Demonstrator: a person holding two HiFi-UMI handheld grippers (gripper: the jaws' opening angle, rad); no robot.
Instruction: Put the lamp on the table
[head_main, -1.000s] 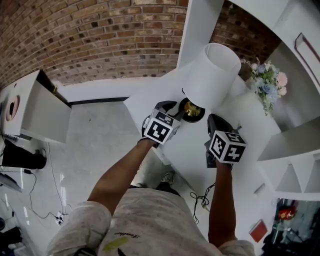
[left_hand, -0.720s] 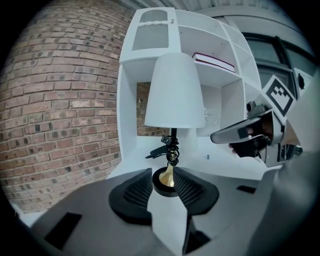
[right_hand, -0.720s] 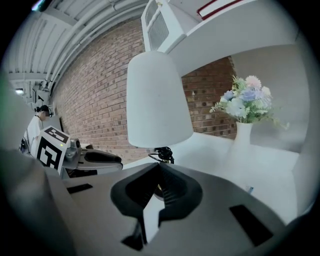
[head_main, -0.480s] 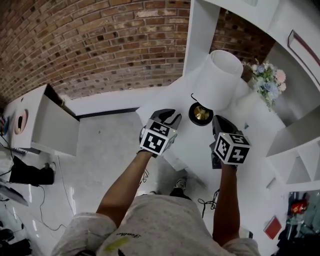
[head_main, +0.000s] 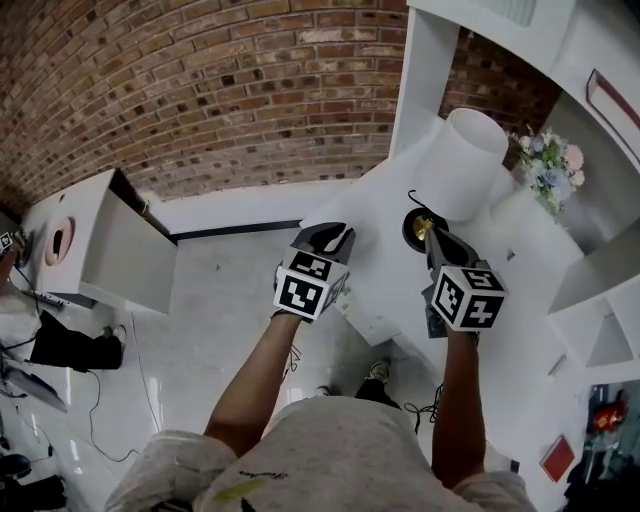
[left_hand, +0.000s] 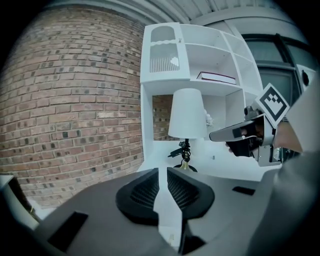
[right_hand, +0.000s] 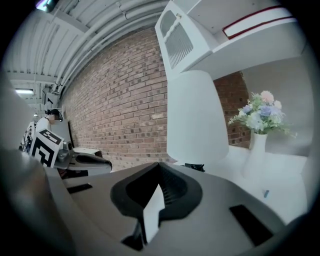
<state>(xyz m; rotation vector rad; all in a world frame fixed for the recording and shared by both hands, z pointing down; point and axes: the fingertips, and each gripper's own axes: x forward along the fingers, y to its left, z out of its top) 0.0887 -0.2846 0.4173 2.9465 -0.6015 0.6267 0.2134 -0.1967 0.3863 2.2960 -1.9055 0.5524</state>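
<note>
The lamp (head_main: 462, 163), with a white shade, black stem and round brass-topped base, stands upright on the white table (head_main: 385, 215). Nothing is holding it. In the head view my left gripper (head_main: 330, 238) hovers over the table's left edge, well left of the lamp base. Its jaws are closing to a narrow slit with nothing between them. In the left gripper view (left_hand: 162, 172) the lamp (left_hand: 187, 114) stands straight ahead. My right gripper (head_main: 432, 236) is just in front of the base, shut and empty. From the right gripper view (right_hand: 159, 167) the shade (right_hand: 195, 117) is close ahead.
A white vase of flowers (head_main: 548, 165) stands on the table right of the lamp. The white shelf unit (left_hand: 165, 60) rises behind it, with a red book (left_hand: 216, 77) on a shelf. A brick wall is beyond. A white cabinet (head_main: 100, 240) and cables are on the floor at left.
Both grippers have drawn back from the lamp's base, the left one farther. The left jaws have narrowed. The lamp stays upright on the table.
</note>
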